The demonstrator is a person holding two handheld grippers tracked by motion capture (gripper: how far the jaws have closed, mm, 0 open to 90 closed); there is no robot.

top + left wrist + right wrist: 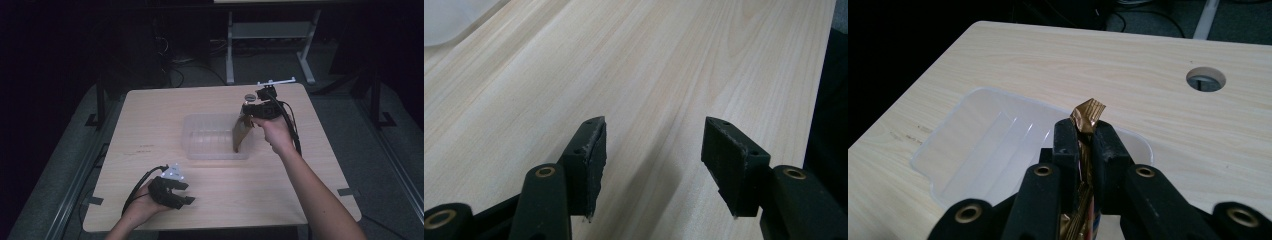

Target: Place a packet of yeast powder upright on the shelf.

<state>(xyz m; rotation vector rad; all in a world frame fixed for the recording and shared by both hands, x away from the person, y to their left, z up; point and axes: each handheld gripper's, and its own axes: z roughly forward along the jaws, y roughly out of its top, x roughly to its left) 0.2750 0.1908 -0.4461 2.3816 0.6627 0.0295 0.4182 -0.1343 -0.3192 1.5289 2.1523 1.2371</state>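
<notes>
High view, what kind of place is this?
Probably a lab or workshop: a pale wooden table with a cable hole, loose cables on the grey floor, white metal desk legs behind.

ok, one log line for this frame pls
right tool: shut on gold wrapper, held over clear tray | left tool: open, nothing between jaws, near table front edge

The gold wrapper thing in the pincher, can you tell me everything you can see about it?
The gold wrapper looks like a shiny, crinkly foil packet with a crimped, ridged end that pokes up between the jaws of the right gripper, which are shut on it. Lower down a bit of red and blue print shows. In the high view it hangs down, tilted, above the right end of the clear plastic tray. Only the gripper touches it.
</notes>
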